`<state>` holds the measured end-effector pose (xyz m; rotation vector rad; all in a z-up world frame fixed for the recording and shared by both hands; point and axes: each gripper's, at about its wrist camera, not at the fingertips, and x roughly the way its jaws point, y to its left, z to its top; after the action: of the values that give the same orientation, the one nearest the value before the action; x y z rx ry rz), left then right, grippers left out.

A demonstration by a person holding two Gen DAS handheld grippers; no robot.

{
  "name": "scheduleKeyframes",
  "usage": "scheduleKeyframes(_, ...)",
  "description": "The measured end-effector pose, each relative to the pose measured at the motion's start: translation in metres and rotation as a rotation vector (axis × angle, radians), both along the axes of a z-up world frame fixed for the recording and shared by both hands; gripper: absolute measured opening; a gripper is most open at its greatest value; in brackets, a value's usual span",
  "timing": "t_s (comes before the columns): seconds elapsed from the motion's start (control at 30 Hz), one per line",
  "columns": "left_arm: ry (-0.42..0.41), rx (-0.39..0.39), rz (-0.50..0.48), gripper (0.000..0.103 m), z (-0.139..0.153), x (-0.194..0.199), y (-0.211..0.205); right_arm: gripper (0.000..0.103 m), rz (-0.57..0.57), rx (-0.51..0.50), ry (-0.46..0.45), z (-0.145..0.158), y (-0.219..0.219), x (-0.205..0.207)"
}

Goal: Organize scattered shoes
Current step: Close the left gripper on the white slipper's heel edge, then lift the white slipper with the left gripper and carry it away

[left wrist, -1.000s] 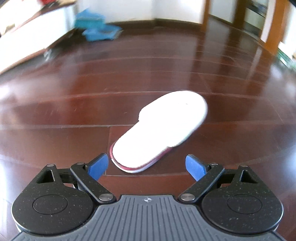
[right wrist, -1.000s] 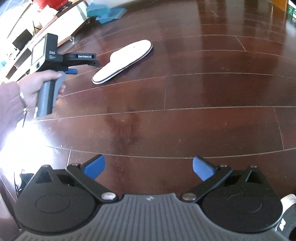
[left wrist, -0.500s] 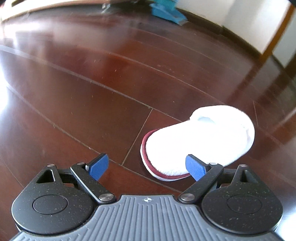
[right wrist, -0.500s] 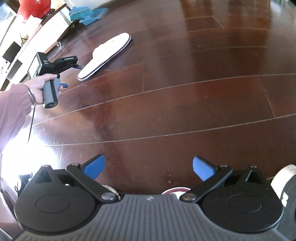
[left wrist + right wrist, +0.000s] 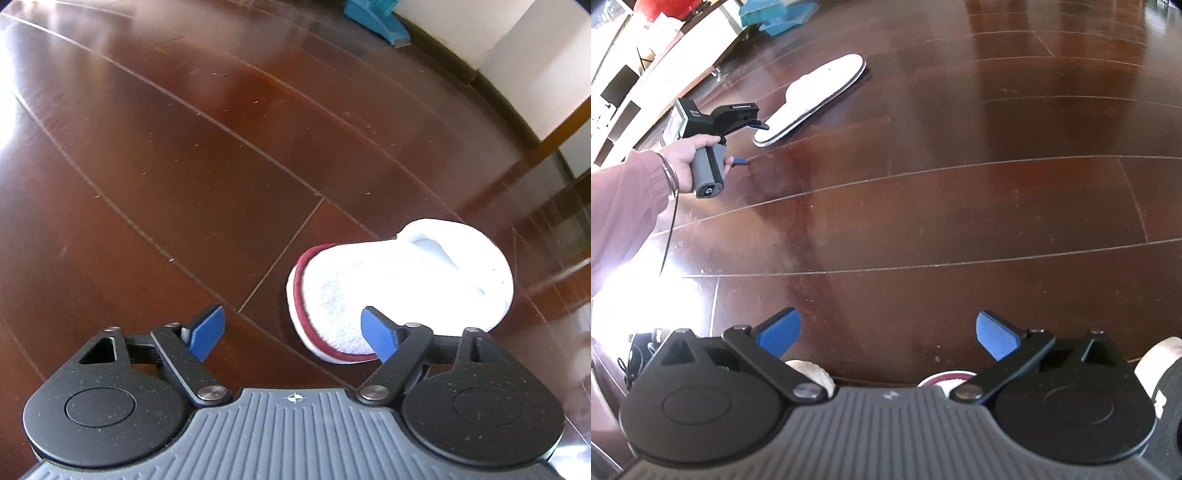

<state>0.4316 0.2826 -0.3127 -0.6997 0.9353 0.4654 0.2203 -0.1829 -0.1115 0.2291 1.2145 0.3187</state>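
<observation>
A white fleece slipper point(image 5: 399, 291) with a dark red sole rim lies on the wooden floor, heel toward me. My left gripper point(image 5: 293, 332) hangs open just behind the heel, its right blue pad point(image 5: 378, 338) over the slipper's edge and nothing between the fingers. In the right wrist view the same slipper point(image 5: 816, 96) lies far off at upper left, with the left gripper point(image 5: 748, 142) held by a hand point(image 5: 689, 157) right behind it. My right gripper point(image 5: 888, 334) stands open above bare floor. Bits of other shoes peek out under it: a pale toe point(image 5: 812, 374), a red-rimmed slipper edge point(image 5: 943, 380).
A black shoe point(image 5: 641, 350) sits at the lower left and a black-and-white shoe point(image 5: 1160, 373) at the lower right. A blue dustpan and brush point(image 5: 777, 13) lie by a white low cabinet point(image 5: 683, 51). Wall and doorframe point(image 5: 535, 74) bound the floor on the far right.
My left gripper has swung round and come in close behind the slipper's heel, now at its right pad. The right gripper has pulled back, bringing shoes under it into view.
</observation>
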Motion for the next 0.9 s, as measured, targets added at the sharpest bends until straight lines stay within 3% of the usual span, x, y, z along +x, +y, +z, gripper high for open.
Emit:
scheduleKeyframes(0.1, -0.013, -0.006, -0.032, 0.065, 0.000, 0.000, -0.005, 0.103, -0.023, 0.003, 0.015, -0.003, -0.001, 0.006)
scheduleKeyframes(0.17, -0.006, 0.003, -0.056, 0.045, 0.000, 0.002, -0.008, 0.103, -0.025, 0.004, 0.018, -0.003, -0.001, 0.007)
scheduleKeyframes(0.37, 0.034, 0.007, -0.147, 0.033, 0.011, 0.008, -0.021, 0.103, -0.019, 0.008, 0.005, 0.000, 0.003, 0.014)
scheduleKeyframes(0.63, 0.083, 0.033, -0.377, 0.013, 0.031, -0.013, -0.046, 0.103, -0.002, 0.000, 0.009, -0.004, 0.010, 0.023)
scheduleKeyframes(0.7, 0.087, 0.003, -0.418, 0.012, 0.035, -0.024, -0.049, 0.103, -0.003, -0.001, 0.008, -0.006, 0.012, 0.027)
scheduleKeyframes(0.9, 0.074, -0.193, -0.448, 0.015, 0.044, -0.065, -0.055, 0.103, 0.000, 0.006, 0.018, -0.013, 0.022, 0.032)
